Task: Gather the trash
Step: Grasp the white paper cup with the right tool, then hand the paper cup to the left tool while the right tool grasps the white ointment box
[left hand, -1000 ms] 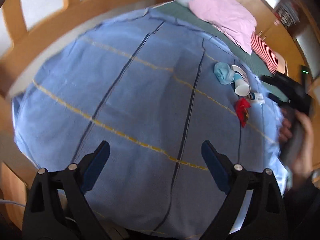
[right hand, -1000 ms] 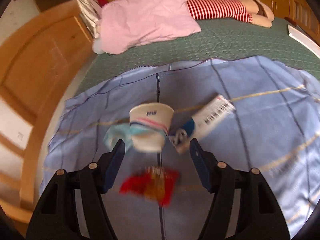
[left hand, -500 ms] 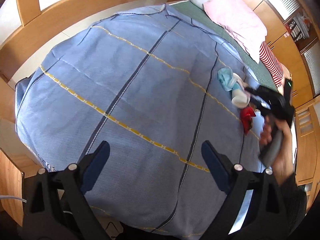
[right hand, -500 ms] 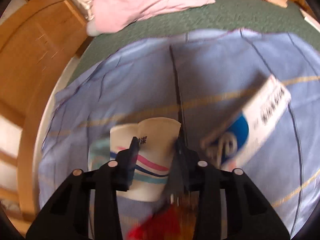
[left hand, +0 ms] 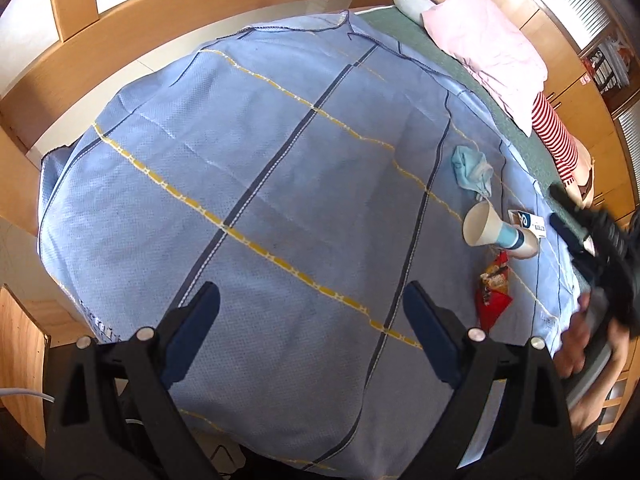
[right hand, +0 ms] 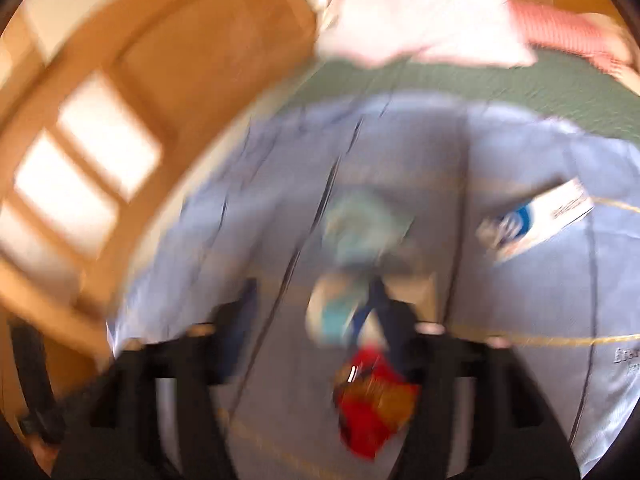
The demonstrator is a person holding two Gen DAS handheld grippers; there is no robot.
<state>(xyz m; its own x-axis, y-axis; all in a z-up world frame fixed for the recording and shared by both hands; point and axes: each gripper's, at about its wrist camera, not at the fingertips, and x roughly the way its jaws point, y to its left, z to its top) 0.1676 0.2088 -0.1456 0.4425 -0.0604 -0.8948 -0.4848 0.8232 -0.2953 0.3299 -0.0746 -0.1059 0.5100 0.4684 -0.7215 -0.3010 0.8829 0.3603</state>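
Observation:
A white paper cup (left hand: 494, 230) with blue stripes lies on its side on the blue checked sheet (left hand: 260, 184). Next to it lie a red snack wrapper (left hand: 494, 294), a crumpled light-blue tissue (left hand: 470, 168) and a white-and-blue carton (left hand: 530, 222). My left gripper (left hand: 312, 336) is open and empty, far from the trash. My right gripper (left hand: 568, 220) is open, just right of the cup. The right wrist view is blurred: the cup (right hand: 340, 316) sits by the right finger, with the wrapper (right hand: 372, 404), tissue (right hand: 368, 224) and carton (right hand: 536, 224) around it.
A wooden bed frame (left hand: 120, 40) curves around the sheet's far and left sides. A green cover (left hand: 516, 136) with a pink pillow (left hand: 488, 44) and a red-striped doll (left hand: 556, 140) lies beyond the trash. Wooden cabinets stand at the right.
The right gripper, narrowly closed around the upright cup half a second ago, has opened and pulled back. The cup now lies tipped on its side. The left gripper has not changed.

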